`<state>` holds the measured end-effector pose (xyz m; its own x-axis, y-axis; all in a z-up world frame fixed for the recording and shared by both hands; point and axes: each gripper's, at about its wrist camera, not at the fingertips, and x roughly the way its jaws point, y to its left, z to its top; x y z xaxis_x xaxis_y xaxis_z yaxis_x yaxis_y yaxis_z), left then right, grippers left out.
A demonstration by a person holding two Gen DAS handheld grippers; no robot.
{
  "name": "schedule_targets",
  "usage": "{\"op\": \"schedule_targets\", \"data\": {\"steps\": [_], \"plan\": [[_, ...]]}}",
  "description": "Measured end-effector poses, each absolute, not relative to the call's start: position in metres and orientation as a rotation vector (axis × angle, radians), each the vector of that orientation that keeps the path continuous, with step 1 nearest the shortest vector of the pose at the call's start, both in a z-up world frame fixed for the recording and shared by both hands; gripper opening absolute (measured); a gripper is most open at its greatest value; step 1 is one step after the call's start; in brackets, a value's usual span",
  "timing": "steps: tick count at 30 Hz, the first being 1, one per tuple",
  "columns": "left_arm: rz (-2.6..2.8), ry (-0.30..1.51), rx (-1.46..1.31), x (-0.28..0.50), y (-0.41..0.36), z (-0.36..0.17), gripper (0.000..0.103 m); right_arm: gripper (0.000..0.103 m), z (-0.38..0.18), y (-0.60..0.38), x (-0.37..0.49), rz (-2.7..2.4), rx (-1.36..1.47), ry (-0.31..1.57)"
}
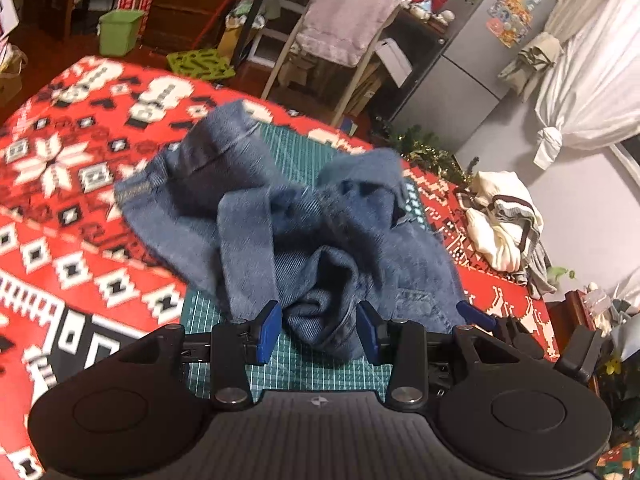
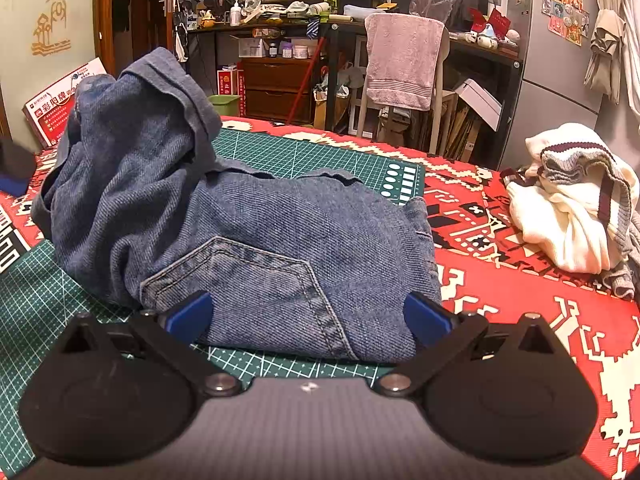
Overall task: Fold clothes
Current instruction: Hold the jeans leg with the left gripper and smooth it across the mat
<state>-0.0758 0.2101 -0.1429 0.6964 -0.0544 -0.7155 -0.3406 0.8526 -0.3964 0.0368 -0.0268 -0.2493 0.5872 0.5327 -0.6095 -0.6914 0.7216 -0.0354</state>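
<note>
On the green cutting mat [image 2: 280, 152] lies a pair of blue jeans [image 2: 280, 232], bunched rather than flat: one part is heaped up high on the far left side, while the seat with its stitched back pocket [image 2: 240, 276] lies lower and smoother toward me. Nothing is folded yet, so I judge I am at the start, gathering and straightening the denim before the first fold.

Seen from my left gripper [image 1: 318, 328], the fingers stand apart on either side of a crumpled ridge of denim; whether they press it I cannot tell, though they look released. My right gripper [image 2: 308, 316] is spread wide, its blue pads level with the near edge of the seat, gripping nothing.

Next I should close on an edge or waistband with each tool and draw the fabric out flat along the mat, undoing the heap.

Beneath the mat spreads a red patterned blanket [image 2: 520, 320], and a cream sweater [image 2: 568, 216] waits crumpled well off to the right.
</note>
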Motion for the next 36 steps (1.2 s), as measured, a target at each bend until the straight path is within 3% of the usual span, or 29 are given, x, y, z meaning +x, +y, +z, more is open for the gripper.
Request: {"op": "schedule_targets", "data": {"steps": [5, 18, 21, 23, 27, 36], "plan": [[0.170, 0.734, -0.455, -0.057, 0.212, -0.127, 0.048, 0.103, -0.249, -0.027, 0.036, 0.724, -0.283, 0.609], [0.192, 0.746, -0.390, -0.032, 0.228, -0.143, 0.048, 0.103, -0.250, -0.027, 0.037, 0.725, -0.283, 0.609], [0.150, 0.774, -0.453, -0.037, 0.230, -0.152, 0.044, 0.103, -0.250, -0.027, 0.037, 0.725, -0.283, 0.609], [0.126, 0.791, -0.481, -0.039, 0.228, -0.157, 0.029, 0.103, -0.250, -0.027, 0.037, 0.725, -0.283, 0.609], [0.104, 0.792, -0.478, -0.048, 0.214, -0.164, 0.015, 0.103, -0.250, -0.027, 0.037, 0.725, -0.283, 0.609], [0.081, 0.843, -0.487, -0.073, 0.196, -0.162, 0.013, 0.103, -0.250, -0.027, 0.037, 0.725, -0.283, 0.609]]}}
